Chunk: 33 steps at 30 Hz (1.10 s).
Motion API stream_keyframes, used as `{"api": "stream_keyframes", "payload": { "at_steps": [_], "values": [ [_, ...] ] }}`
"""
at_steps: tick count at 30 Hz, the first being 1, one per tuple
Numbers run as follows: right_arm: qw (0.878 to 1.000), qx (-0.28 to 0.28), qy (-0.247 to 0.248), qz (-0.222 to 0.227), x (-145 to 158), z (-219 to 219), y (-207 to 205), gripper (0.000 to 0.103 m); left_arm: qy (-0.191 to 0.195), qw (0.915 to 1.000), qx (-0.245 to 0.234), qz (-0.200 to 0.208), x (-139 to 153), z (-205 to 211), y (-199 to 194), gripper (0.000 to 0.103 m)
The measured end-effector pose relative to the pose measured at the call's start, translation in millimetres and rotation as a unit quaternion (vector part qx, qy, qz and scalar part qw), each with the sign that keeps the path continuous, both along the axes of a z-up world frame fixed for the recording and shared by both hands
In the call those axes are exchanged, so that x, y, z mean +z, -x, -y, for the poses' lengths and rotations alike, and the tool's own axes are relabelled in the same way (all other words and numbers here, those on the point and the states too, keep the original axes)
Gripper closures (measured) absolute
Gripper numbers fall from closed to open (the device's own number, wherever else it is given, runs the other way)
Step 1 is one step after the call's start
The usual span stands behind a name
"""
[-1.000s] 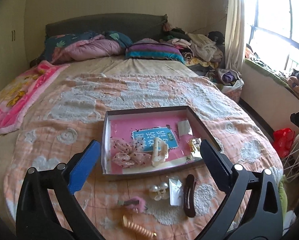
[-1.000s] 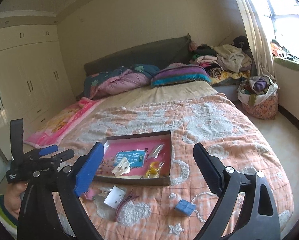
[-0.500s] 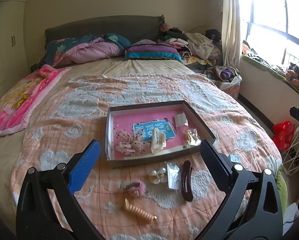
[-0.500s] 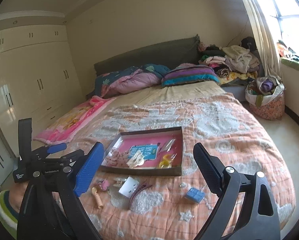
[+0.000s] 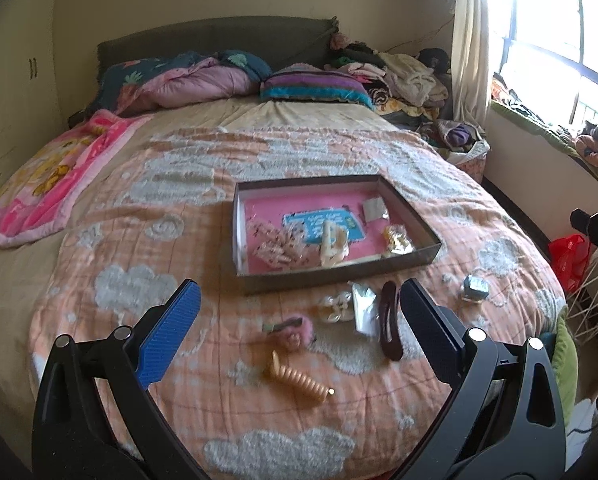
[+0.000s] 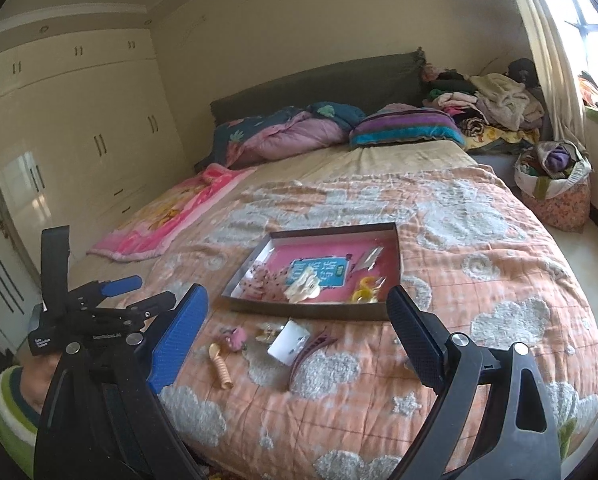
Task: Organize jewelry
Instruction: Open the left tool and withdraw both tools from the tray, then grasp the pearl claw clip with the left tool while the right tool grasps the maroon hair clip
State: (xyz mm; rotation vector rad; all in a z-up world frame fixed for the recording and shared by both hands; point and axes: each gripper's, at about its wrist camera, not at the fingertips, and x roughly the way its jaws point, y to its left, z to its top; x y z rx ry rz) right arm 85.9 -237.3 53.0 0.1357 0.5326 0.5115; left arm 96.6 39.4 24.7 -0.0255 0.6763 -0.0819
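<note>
I find both tools empty, fingers spread wide: left tool [image 5: 297,322], right tool [image 6: 299,338], each held above the bed [image 5: 139,216]. The tray [image 5: 413,216] sits mid-quilt, holding several hair pieces. On the quilt just before it lie a dark clip [image 5: 391,326], spiral clip [image 5: 301,378] and pink fluffy clip [image 5: 295,330].

You are in a home bedroom: a double bed [image 5: 259,168] with dark headboard [image 6: 319,84], peach cloud-pattern quilt [image 6: 479,280], bunched duvet and pillow; cream built-in wardrobes [image 6: 79,140] (full wall height); curtained window [image 5: 539,32]; piled clothes [image 6: 495,108] in the corner.
</note>
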Motion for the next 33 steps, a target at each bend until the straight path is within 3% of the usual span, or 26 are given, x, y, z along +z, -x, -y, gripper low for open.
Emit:
{"api": "stream_keyframes", "payload": {
  "at_steps": [17,22,29,33],
  "values": [
    [0.997,0.021,0.015,-0.072,-54.2,-26.9,-19.8,0.013,-0.008,0.9982,-0.033,-0.05,-55.7,10.6,-5.2,0.01],
    [0.996,0.018,0.019,-0.083,-65.6,-25.2,-23.3,0.013,-0.025,0.9971,-0.049,-0.053,-60.5,22.2,-7.8,0.01],
    [0.993,0.023,0.027,-0.113,-91.6,-30.7,-37.0,0.013,-0.013,0.9961,-0.053,-0.07,-69.0,16.2,-19.4,0.01],
    [0.991,0.027,0.029,-0.126,-101.4,-35.7,-42.2,0.013,-0.022,0.9943,-0.068,-0.079,-72.8,15.6,-29.5,0.025]
  ]
}}
